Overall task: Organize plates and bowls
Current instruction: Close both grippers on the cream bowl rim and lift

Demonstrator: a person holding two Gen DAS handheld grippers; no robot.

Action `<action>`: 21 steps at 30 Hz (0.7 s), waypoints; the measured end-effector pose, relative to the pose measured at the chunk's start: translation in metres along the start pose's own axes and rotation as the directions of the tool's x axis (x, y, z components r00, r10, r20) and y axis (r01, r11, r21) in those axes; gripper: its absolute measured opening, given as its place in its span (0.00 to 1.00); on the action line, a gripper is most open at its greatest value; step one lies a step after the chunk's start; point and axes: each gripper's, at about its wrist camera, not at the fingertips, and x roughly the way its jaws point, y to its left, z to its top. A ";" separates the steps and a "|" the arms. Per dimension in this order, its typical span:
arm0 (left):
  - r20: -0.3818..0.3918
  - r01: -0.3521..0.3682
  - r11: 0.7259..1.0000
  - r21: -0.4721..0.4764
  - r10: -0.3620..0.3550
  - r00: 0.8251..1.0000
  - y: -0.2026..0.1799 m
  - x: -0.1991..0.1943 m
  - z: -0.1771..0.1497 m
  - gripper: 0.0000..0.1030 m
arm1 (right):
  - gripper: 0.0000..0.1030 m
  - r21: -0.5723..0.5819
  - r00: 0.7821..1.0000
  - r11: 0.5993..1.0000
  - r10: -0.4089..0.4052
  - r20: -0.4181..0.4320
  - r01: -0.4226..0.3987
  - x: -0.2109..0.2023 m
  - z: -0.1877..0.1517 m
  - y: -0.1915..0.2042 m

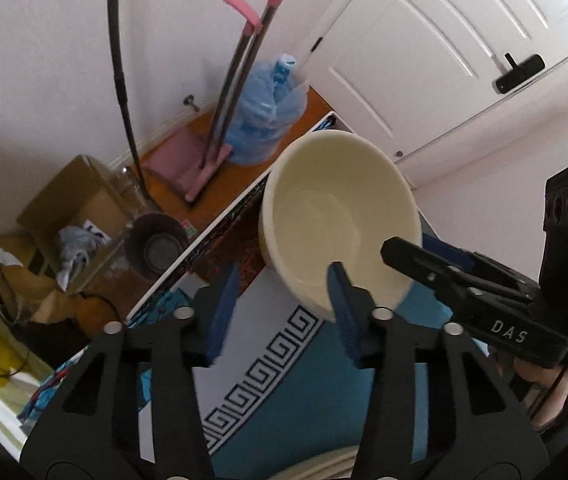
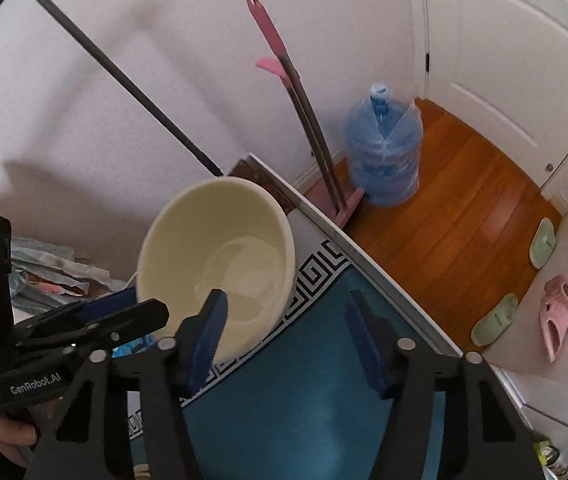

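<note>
A cream bowl hangs tilted in the air above the table; it also shows in the right wrist view. My left gripper is wide open, its right finger lying in front of the bowl's near rim. My right gripper is also wide open, its left finger at the bowl's near rim, inside the bowl. Each view shows the other gripper's fingers against the bowl's far side. What bears the bowl cannot be told. A cream plate rim shows at the bottom edge.
The table has a teal cloth with a white key-pattern border. Beyond its edge on the wood floor stand a blue water jug, a pink mop, a cardboard box, a dark pot and slippers.
</note>
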 end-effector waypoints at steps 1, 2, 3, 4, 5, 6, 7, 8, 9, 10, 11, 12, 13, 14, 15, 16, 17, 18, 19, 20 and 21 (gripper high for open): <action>-0.005 0.004 1.000 -0.001 -0.004 1.000 0.001 0.004 0.001 0.28 | 0.49 0.004 1.000 1.000 0.004 -0.005 -0.004 0.002 0.000 -0.001; -0.009 0.015 1.000 0.000 -0.015 1.000 0.002 0.006 0.004 0.24 | 0.43 0.007 1.000 1.000 0.008 -0.010 -0.008 0.005 0.001 -0.001; -0.009 0.022 1.000 0.000 -0.022 1.000 0.002 0.009 0.005 0.22 | 0.37 0.008 1.000 1.000 0.011 -0.014 -0.011 0.008 0.001 0.000; -0.006 0.015 1.000 0.006 -0.015 1.000 0.001 0.010 0.006 0.22 | 0.33 0.008 1.000 1.000 0.012 -0.016 -0.012 0.008 0.001 0.002; -0.003 0.009 1.000 0.012 -0.009 1.000 0.000 0.011 0.006 0.22 | 0.30 0.007 1.000 1.000 0.011 -0.017 -0.011 0.010 0.001 0.003; 0.000 0.002 1.000 0.021 -0.002 1.000 0.000 0.011 0.006 0.22 | 0.26 0.010 1.000 1.000 0.012 -0.016 -0.012 0.010 0.002 0.003; 0.003 -0.003 1.000 0.028 0.003 1.000 -0.002 0.010 0.006 0.22 | 0.23 0.011 1.000 1.000 0.024 -0.011 -0.024 0.011 0.002 0.005; 0.005 -0.005 1.000 0.031 0.005 1.000 -0.002 0.010 0.006 0.22 | 0.19 0.002 1.000 1.000 0.012 -0.008 -0.012 0.010 0.002 0.007; 0.008 -0.016 0.999 0.043 0.015 1.000 -0.004 0.008 0.005 0.22 | 0.19 -0.010 1.000 1.000 -0.005 -0.006 0.005 0.011 0.003 0.009; 0.012 -0.028 0.998 0.058 0.027 1.000 -0.007 0.008 0.004 0.22 | 0.19 -0.023 1.000 1.000 -0.020 -0.005 0.019 0.010 0.002 0.012; 0.014 -0.035 0.997 0.067 0.034 0.999 -0.007 0.007 0.004 0.21 | 0.19 -0.025 1.000 0.999 -0.021 -0.004 0.021 0.011 0.002 0.013; 0.020 -0.046 0.996 0.082 0.044 0.999 -0.010 0.005 0.004 0.21 | 0.19 -0.022 1.000 1.000 -0.017 -0.002 0.016 0.010 0.002 0.012; 0.023 -0.049 0.995 0.088 0.047 0.999 -0.011 0.004 0.003 0.21 | 0.19 -0.018 1.000 1.000 -0.012 0.003 0.012 0.008 0.002 0.012; 0.027 -0.052 0.994 0.095 0.050 0.998 -0.012 0.003 0.003 0.21 | 0.19 -0.014 1.000 1.000 -0.009 0.010 0.009 0.006 0.002 0.012; 0.032 -0.055 0.993 0.103 0.052 0.998 -0.015 0.001 0.002 0.21 | 0.19 -0.012 1.000 1.000 -0.010 0.017 0.010 0.004 0.001 0.012; 0.040 -0.060 0.992 0.113 0.056 0.998 -0.017 -0.002 0.001 0.21 | 0.19 -0.012 1.000 1.000 -0.012 0.023 0.012 0.001 0.001 0.012; 0.048 -0.066 0.990 0.126 0.061 0.997 -0.021 -0.006 0.001 0.21 | 0.19 -0.013 0.999 1.000 -0.015 0.031 0.016 -0.002 0.001 0.014; 0.055 -0.070 0.988 0.135 0.063 0.997 -0.024 -0.009 0.000 0.21 | 0.19 -0.014 0.999 1.000 -0.019 0.038 0.020 -0.006 0.000 0.015; 0.063 -0.071 0.987 0.143 0.063 0.996 -0.026 -0.013 -0.001 0.21 | 0.19 -0.013 0.999 1.000 -0.022 0.047 0.023 -0.011 -0.001 0.017; 0.070 -0.072 0.986 0.151 0.062 0.996 -0.029 -0.018 -0.002 0.21 | 0.19 -0.012 0.998 1.000 -0.023 0.057 0.024 -0.016 -0.002 0.018; 0.081 -0.073 0.983 0.166 0.061 0.995 -0.034 -0.025 -0.004 0.21 | 0.19 -0.010 0.997 1.000 -0.025 0.074 0.026 -0.023 -0.004 0.019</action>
